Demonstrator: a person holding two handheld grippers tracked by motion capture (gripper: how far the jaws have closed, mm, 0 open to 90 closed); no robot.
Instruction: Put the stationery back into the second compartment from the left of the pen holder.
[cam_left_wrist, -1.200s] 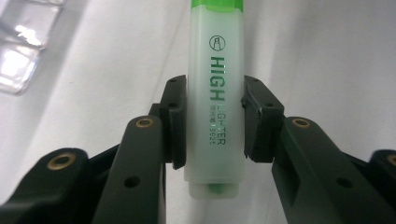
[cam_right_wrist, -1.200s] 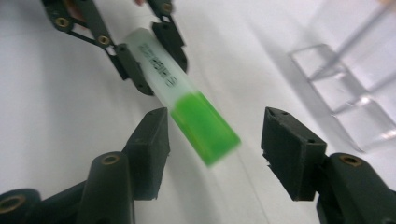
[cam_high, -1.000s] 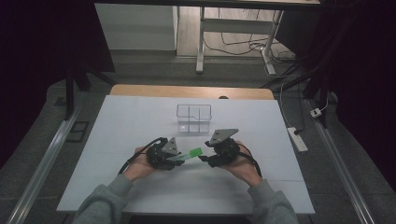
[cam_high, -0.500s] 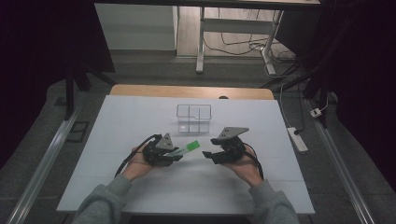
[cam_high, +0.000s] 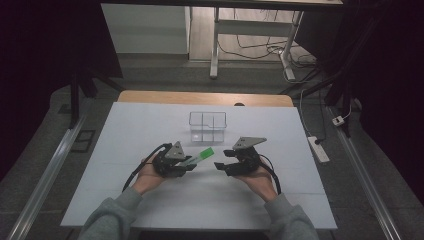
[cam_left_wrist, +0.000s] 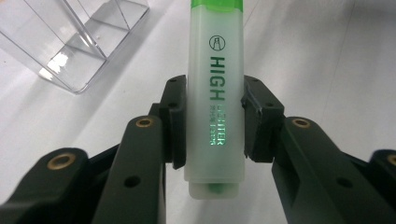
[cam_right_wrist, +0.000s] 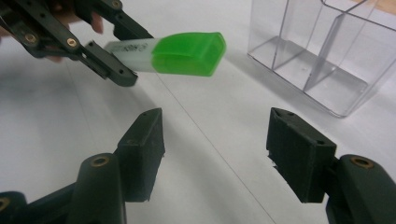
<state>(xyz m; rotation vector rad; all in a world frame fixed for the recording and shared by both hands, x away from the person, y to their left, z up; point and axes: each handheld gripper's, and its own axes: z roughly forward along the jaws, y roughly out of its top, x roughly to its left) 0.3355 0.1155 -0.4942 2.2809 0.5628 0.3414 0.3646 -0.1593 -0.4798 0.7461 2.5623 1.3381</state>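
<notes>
The left tool clenches a pale, green-capped plastic highlighter above the white counter, cap pointing up-right toward the clear plastic divided box. The right tool gapes empty nearby.

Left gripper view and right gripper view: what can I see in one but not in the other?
Left gripper view alone: the word HIGH printed on the highlighter, and the left tool squeezing its pale body from both sides.

Right gripper view alone: the highlighter's green cap whole, the right tool open with nothing in it, and the left tool seen from outside, holding the highlighter above the table.

Both: the highlighter, the clear box with dividers, and the white table.
</notes>
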